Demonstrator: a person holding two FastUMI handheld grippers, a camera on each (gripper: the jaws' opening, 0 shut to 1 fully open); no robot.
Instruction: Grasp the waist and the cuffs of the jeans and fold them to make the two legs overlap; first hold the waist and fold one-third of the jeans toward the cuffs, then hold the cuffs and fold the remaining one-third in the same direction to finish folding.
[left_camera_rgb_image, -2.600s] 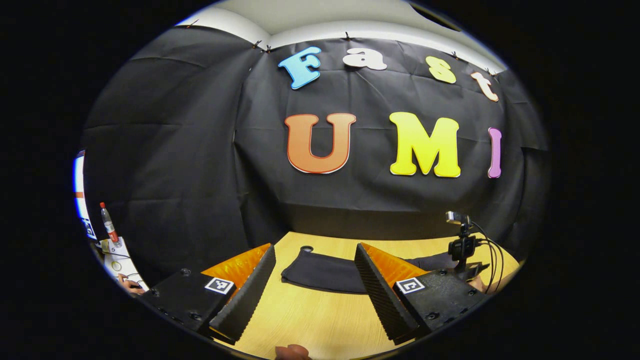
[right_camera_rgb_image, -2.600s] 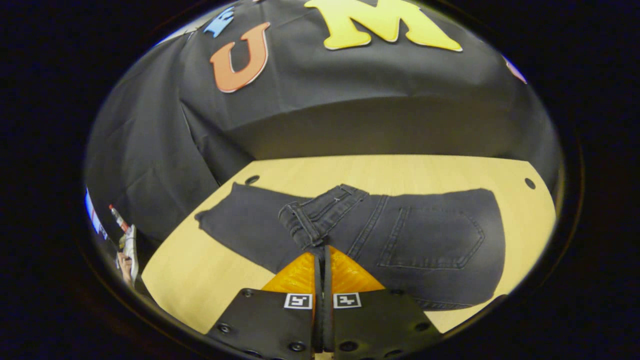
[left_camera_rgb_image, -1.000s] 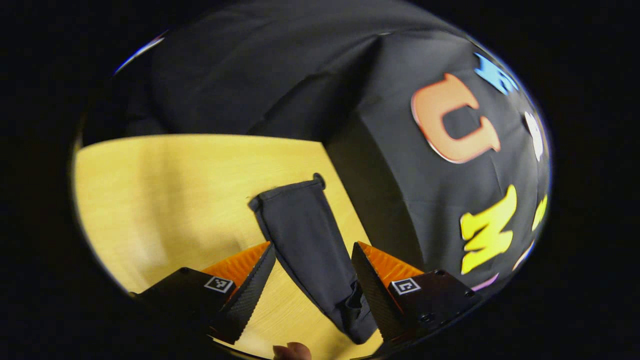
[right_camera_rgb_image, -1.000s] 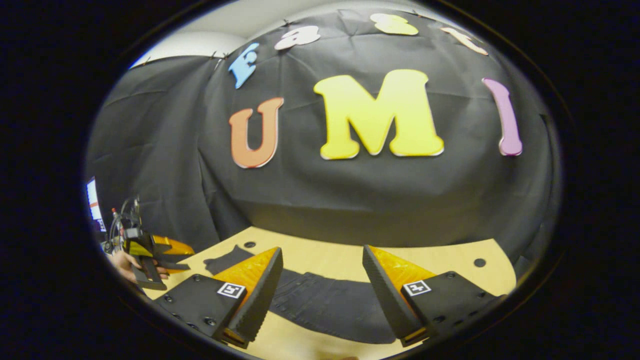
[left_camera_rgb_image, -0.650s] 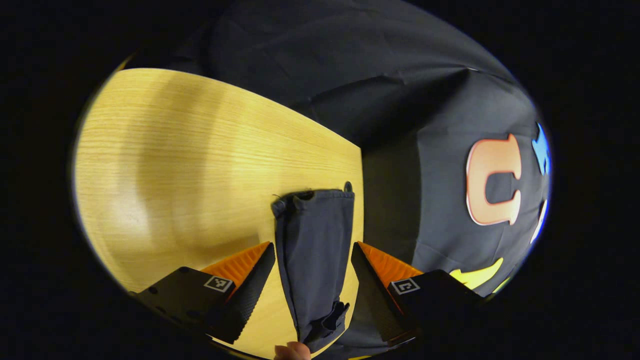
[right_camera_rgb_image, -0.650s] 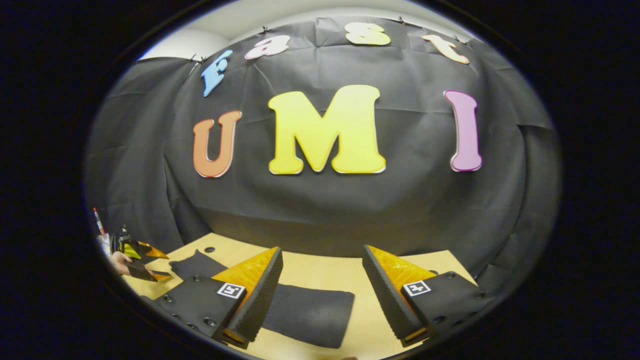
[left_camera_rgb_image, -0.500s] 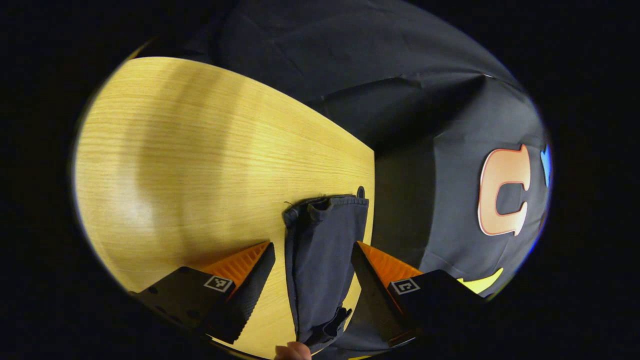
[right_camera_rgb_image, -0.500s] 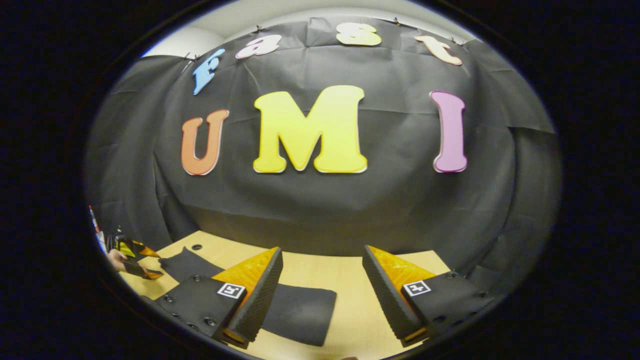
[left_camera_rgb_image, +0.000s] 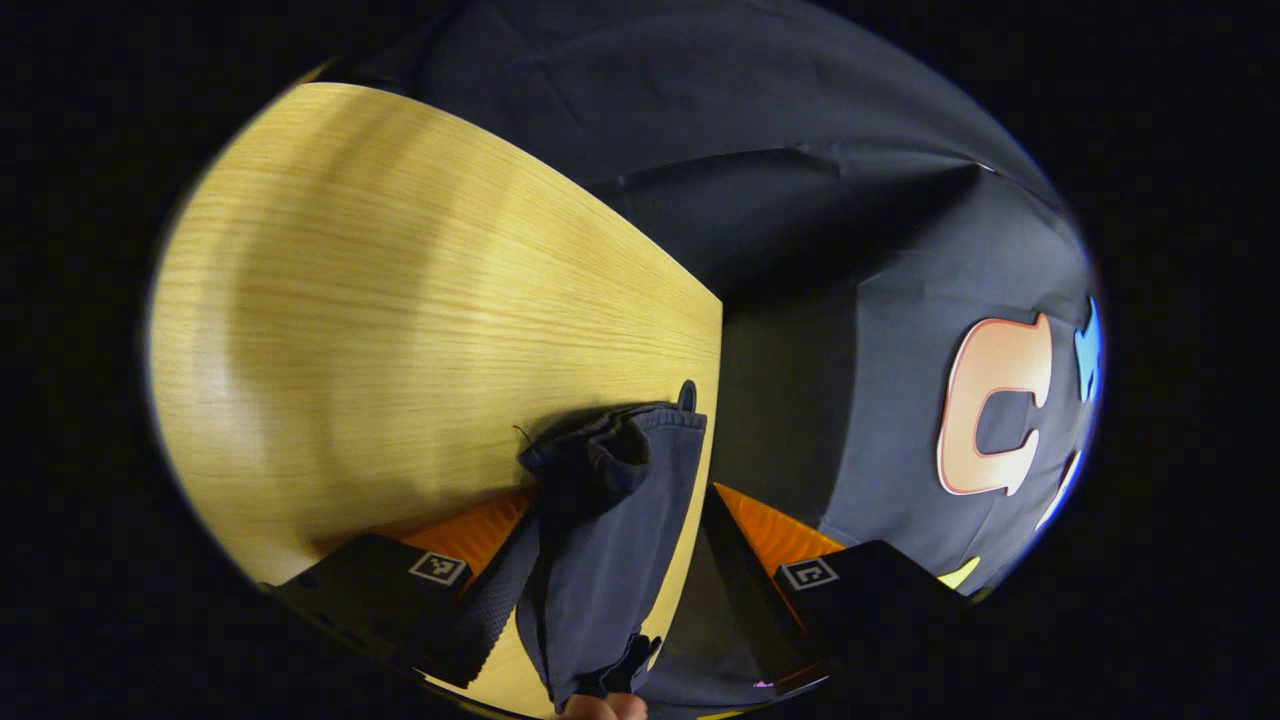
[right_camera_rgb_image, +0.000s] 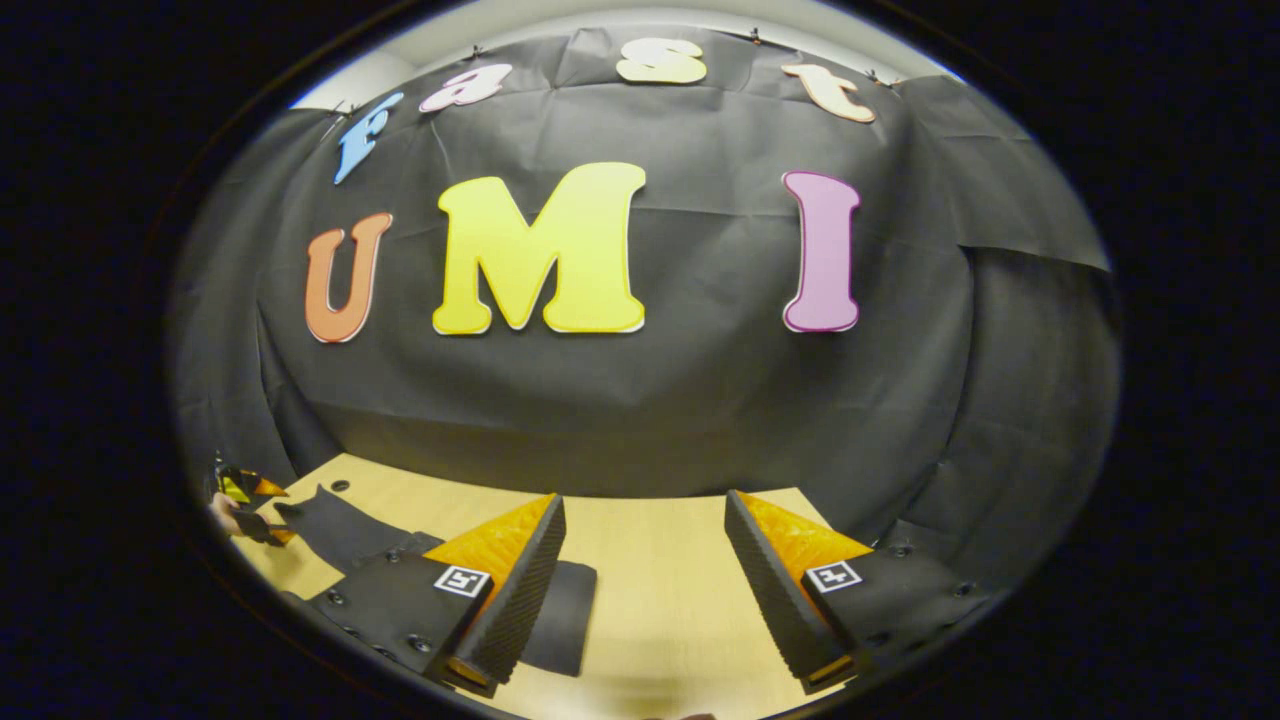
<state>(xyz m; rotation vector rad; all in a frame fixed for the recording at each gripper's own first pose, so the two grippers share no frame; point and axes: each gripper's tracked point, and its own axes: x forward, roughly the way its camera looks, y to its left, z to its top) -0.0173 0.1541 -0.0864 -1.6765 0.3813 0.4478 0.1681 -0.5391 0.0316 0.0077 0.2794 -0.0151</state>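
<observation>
- Left tongs (left_camera_rgb_image: 610, 560): wedge-shaped ribbed fingers parted around the cuff end of the jeans (left_camera_rgb_image: 610, 520); cannot tell whether they pinch it.
- Jeans: dark soft denim, cuff bunched and creased, lying at the edge of the pale wood-grain bench (left_camera_rgb_image: 400, 300).
- Right tongs (right_camera_rgb_image: 645, 590): released, gaping over the bench, beside the folded denim.

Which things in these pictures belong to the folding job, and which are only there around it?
Part of the job:
- jeans, cuff end lying between the fingers of the left gripper
- left gripper
- right gripper, open above the table

Only around:
- wooden table
- hole in the table by the cuff
</observation>
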